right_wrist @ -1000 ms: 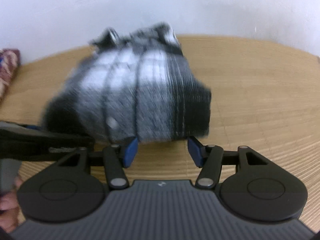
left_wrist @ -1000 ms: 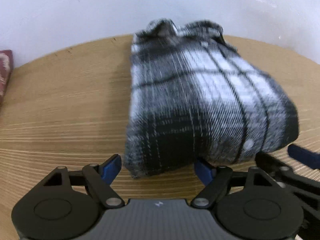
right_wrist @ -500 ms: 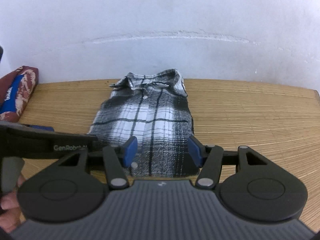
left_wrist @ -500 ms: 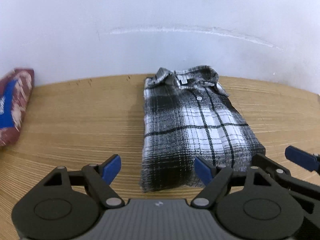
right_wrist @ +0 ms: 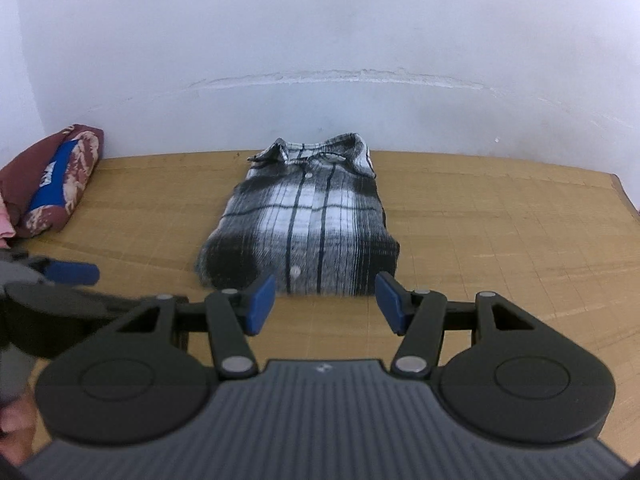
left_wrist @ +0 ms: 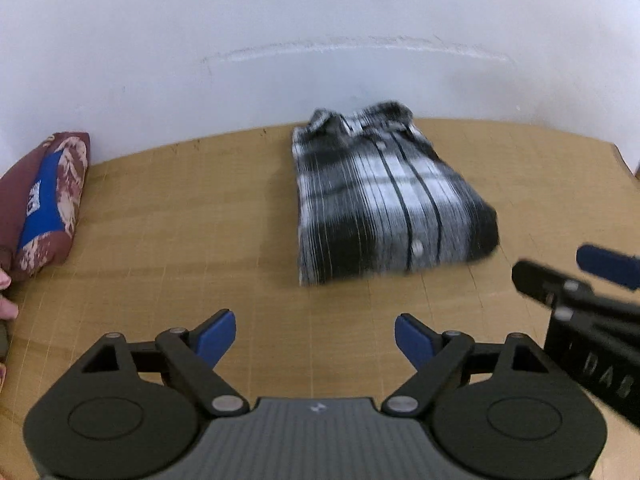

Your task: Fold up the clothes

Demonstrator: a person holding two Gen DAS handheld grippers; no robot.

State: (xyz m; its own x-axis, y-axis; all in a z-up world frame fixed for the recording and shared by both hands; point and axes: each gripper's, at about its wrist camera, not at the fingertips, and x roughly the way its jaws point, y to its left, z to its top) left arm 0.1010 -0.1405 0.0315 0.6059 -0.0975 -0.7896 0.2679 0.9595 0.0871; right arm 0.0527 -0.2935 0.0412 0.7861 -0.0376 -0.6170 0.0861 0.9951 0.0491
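Little can be read here. In the left wrist view, pale capital letters run along the black side of the right gripper (left_wrist: 608, 268) at the right edge; "D A S" can be made out, and whatever follows is cut off by the frame. A small pale logo mark sits on the ribbed grey body of the left gripper (left_wrist: 315, 338), and a like mark on the right gripper's body in its own view; neither is legible as letters. The blue panel on the maroon bundle (right_wrist: 52, 184) carries a white print, too small and blurred to read. The shirt (right_wrist: 308, 220) shows no legible label.
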